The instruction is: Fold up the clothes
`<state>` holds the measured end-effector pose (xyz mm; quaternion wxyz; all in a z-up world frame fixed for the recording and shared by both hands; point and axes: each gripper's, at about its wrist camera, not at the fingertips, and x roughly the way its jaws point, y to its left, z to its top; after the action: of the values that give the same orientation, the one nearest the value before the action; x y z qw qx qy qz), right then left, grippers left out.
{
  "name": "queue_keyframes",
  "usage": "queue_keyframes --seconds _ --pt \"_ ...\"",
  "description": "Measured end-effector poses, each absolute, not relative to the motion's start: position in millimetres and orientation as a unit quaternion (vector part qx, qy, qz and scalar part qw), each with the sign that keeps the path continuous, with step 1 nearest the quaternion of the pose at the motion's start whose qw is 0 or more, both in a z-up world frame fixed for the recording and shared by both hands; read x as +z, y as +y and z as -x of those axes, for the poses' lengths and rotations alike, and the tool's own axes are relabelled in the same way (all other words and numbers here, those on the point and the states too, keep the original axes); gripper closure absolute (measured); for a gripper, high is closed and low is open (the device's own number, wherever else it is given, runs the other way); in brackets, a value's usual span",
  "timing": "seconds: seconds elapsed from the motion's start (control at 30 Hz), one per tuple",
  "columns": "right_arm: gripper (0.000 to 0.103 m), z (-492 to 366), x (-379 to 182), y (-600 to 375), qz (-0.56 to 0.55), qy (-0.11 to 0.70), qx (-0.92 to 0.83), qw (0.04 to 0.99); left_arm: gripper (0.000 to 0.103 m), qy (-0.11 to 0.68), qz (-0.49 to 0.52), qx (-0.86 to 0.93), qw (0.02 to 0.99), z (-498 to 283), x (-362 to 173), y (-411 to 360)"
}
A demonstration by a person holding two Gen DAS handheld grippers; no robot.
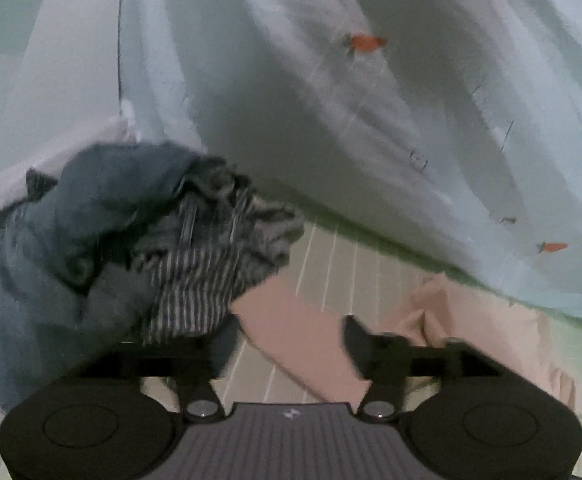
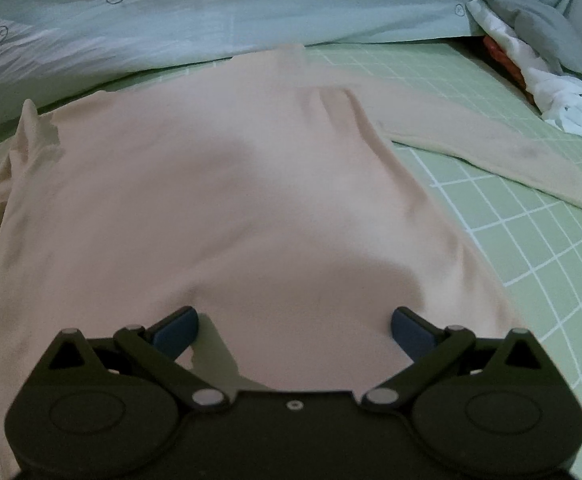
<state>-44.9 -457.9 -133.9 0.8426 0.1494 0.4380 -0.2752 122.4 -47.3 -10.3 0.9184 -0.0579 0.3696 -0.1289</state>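
- Nearest thing first: the right gripper is hovering with its jaws spread wide over the near hem of the pink long-sleeve top, gripping nothing. If it's closing from here it's probably pinching just the top layer, so the back would be lagging and the fold coming out lopsided.
- The top is lying mostly flat on the green grid bedsheet, hem toward the near edge of the bed, collar toward the far edge. It's a thin, floppy knit by the look of it, so I'm guessing a drag across the sheet is bunching it rather than sliding it.
- The right sleeve is sticking straight out toward the right edge of the bed. One sleeve out and one crumpled is setting up a crooked fold.
- The left sleeve is scrunched up at the left side, so it needs flattening first.
- The left gripper is also wide open and empty, sitting over a bit of the pink top near a heap of dark clothes, blue with a striped piece. The left finger is hiding behind that heap, so it could be snagging the wrong garment.
- Further back, a white and grey clothes pile is crowding the far right corner, near the sleeve end.
- Farthest, the carrot-print quilt is sitting along the far edge, right at the collar, and could be catching it.
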Motion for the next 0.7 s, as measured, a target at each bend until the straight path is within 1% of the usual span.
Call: queue_keyframes --seconds 0.03,0.1,0.37,0.6,0.7 --pt "0.0 45 -134 -458 -0.149 0.438 -0.275 0.843 0.024 0.374 0.054 -0.128 0.917 -124 -15 -48" --pt "0.0 45 -134 -457 -0.148 0.437 -0.274 0.844 0.019 0.385 0.05 -0.123 0.913 -130 -23 -46" --pt "0.0 40 -135 -452 -0.158 0.423 -0.306 0.838 0.019 0.438 0.062 -0.131 0.887 -190 -62 -57" --pt "0.0 33 -135 -453 -0.174 0.422 -0.333 0.825 0.02 0.492 0.083 -0.109 0.86 -248 -110 -64" --pt "0.0 32 -135 -453 -0.175 0.42 -0.338 0.824 0.023 0.491 0.086 -0.116 0.859 -261 -121 -65"
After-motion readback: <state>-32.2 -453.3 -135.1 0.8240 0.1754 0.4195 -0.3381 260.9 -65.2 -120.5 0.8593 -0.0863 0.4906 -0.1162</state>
